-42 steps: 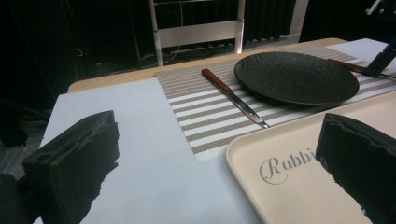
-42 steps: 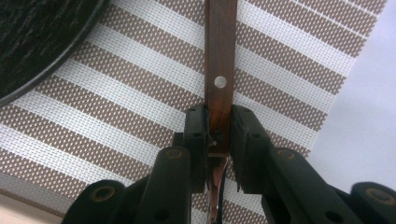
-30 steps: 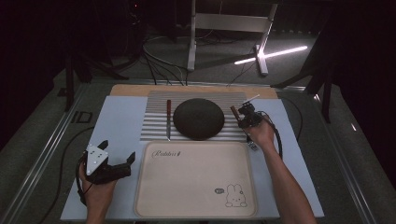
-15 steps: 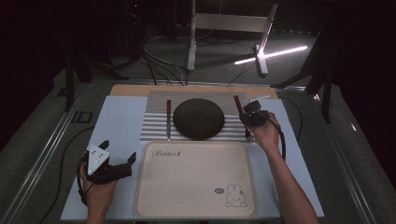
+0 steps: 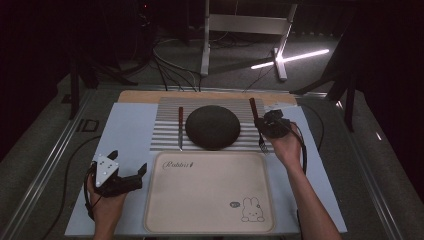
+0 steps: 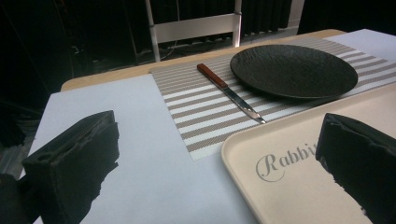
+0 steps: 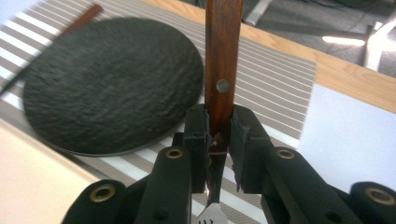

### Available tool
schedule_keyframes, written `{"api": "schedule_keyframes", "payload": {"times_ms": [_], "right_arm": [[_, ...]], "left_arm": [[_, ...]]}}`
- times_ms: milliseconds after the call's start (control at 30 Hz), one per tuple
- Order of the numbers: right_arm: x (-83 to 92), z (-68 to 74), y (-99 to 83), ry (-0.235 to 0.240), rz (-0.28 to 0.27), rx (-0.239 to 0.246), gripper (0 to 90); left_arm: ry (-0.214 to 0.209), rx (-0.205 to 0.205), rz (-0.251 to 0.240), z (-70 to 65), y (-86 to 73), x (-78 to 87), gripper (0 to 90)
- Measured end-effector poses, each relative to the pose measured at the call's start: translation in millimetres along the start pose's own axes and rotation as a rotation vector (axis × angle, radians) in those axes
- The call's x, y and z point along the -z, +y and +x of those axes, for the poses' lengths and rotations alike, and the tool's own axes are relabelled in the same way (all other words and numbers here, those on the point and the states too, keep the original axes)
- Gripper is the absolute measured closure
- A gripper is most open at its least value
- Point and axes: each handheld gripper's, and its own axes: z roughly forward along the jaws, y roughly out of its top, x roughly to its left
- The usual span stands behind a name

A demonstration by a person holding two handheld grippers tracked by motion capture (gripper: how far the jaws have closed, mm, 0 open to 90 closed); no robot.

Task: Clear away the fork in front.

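Jaws of the right hand-held gripper are clamping the wooden handle of a fork, whose tines are pointing down toward the camera and whose handle is rising past the jaw tips. In the high view this hand-held gripper is hanging above the striped placemat, with the fork lifted clear and the black plate just to its left. The left hand-held gripper is resting on the worktop with its jaws standing wide apart and nothing between them. Ahead of it are lying the knife, the black plate and the near corner of the cream tray.
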Motion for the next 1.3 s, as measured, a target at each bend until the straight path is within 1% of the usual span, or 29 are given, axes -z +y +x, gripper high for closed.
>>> {"api": "schedule_keyframes", "payload": {"times_ms": [100, 233, 267, 300, 433, 533, 567, 600, 667, 733, 900, 933, 967, 1000, 1067, 1100, 1300], "right_arm": [[3.0, 4.2, -0.2, 0.011, -0.009, 0.004, 78.2], [8.5, 12.2, -1.1, 0.037, -0.037, 0.0, 78.2], [11.0, 16.0, -1.9, 0.051, -0.051, -0.003, 78.2], [11.0, 16.0, -1.9, 0.051, -0.051, -0.003, 78.2], [16.1, 24.8, -4.5, 0.077, -0.081, -0.016, 78.2], [17.5, 27.7, -5.9, 0.083, -0.086, -0.017, 78.2], [18.6, 30.5, -7.5, 0.085, -0.087, -0.012, 78.2], [18.6, 30.5, -7.5, 0.085, -0.087, -0.012, 78.2], [20.7, 33.6, -10.3, 0.095, -0.09, -0.015, 78.2], [22.8, 35.6, -12.1, 0.101, -0.096, -0.018, 78.2], [26.0, 38.1, -14.7, 0.109, -0.105, -0.023, 78.2], [26.9, 38.7, -15.6, 0.112, -0.109, -0.024, 78.2], [30.2, 41.0, -17.8, 0.123, -0.119, -0.026, 78.2], [30.2, 41.0, -17.8, 0.123, -0.119, -0.026, 78.2], [32.3, 43.1, -19.4, 0.131, -0.126, -0.027, 78.2], [33.3, 44.9, -20.5, 0.134, -0.13, -0.023, 78.2], [34.5, 53.0, -24.7, 0.149, -0.137, -0.016, 78.2]], "left_arm": [[-0.004, 0.002, 0.001, -1.9, 1.0, -0.8, 0.1], [-0.012, 0.004, -0.003, -4.8, 2.9, -1.7, 0.1], [-0.016, 0.005, -0.002, -6.1, 3.8, -2.3, 0.0], [-0.016, 0.005, -0.002, -6.1, 3.8, -2.3, 0.1], [-0.024, 0.019, -0.004, -9.4, 6.8, -3.2, 0.1], [-0.032, 0.029, -0.004, -10.7, 8.7, -3.6, 0.1], [-0.039, 0.039, 0.011, -12.5, 11.4, -4.6, 0.1], [-0.039, 0.039, 0.011, -12.5, 11.4, -4.6, 0.1], [-0.056, 0.049, 0.019, -14.5, 14.2, -5.8, 0.1], [-0.07, 0.036, 0.034, -18.4, 19.1, -7.9, 0.0], [-0.08, 0.03, 0.039, -22.6, 24.6, -10.0, 0.0], [-0.089, 0.028, 0.04, -25.1, 28.6, -11.0, 0.0], [-0.092, 0.031, 0.043, -27.5, 32.7, -12.5, 0.1], [-0.092, 0.031, 0.043, -27.5, 32.7, -12.5, 0.1], [-0.103, 0.035, 0.041, -30.2, 37.6, -14.9, 0.1], [-0.101, 0.031, 0.046, -31.3, 39.6, -16.0, 0.1], [-0.115, 0.03, 0.051, -36.8, 50.8, -22.8, 0.1]]}}
